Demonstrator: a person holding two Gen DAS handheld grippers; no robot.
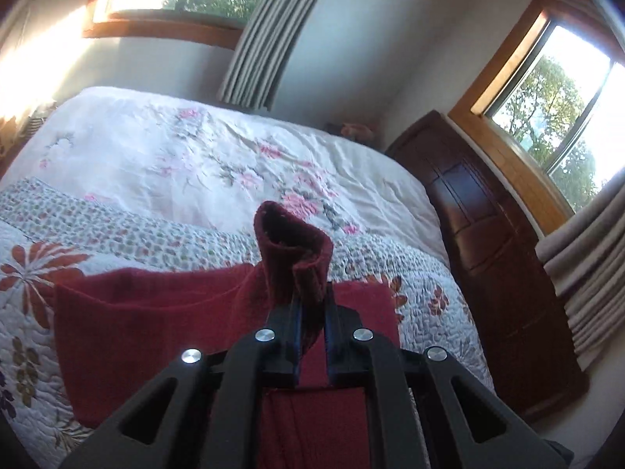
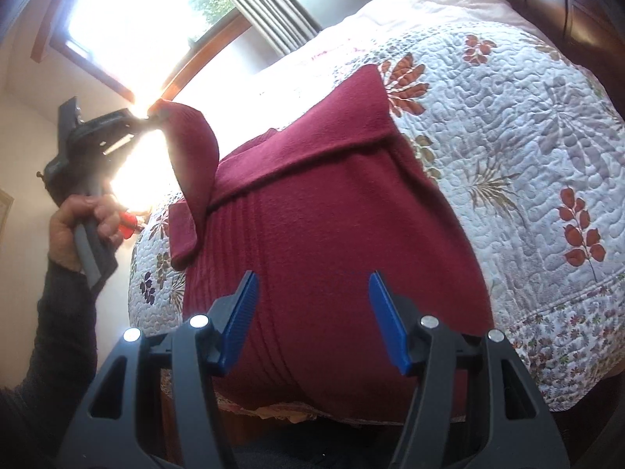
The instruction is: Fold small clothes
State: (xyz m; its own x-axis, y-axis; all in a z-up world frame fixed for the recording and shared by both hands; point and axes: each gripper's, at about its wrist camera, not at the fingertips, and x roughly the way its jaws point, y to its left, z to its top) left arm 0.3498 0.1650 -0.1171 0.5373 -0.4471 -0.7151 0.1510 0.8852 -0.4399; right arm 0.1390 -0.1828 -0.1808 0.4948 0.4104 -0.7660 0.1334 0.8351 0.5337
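Tongs in the right hand, the right gripper (image 2: 312, 297), are hanging with their blue pads (image 2: 242, 312) wide apart and holding nothing, just above the near end of a dark red sweater (image 2: 332, 215). The sweater is lying spread on a white quilt (image 2: 508, 125) with rust-red leaf prints, its near hem reaching the edge of the bed. Its far part is lying doubled over the body along a straight crease. To the left, the left gripper (image 2: 150, 119) is being held by the person's hand (image 2: 84, 226), dark sleeve (image 2: 62, 312) below it, and is pinching the end of a sleeve of the sweater, lifted clear of the quilt.

In the left wrist view, the left gripper (image 1: 312, 305) is standing clamped on that sleeve cuff (image 1: 291, 250), which is rising upright between the closed fingers. Beyond it, a pale floral blanket (image 1: 187, 148) is covering the far half of the bed, with a dark wooden headboard (image 1: 488, 234) to the right, and windows with grey curtains (image 1: 258, 39) behind.
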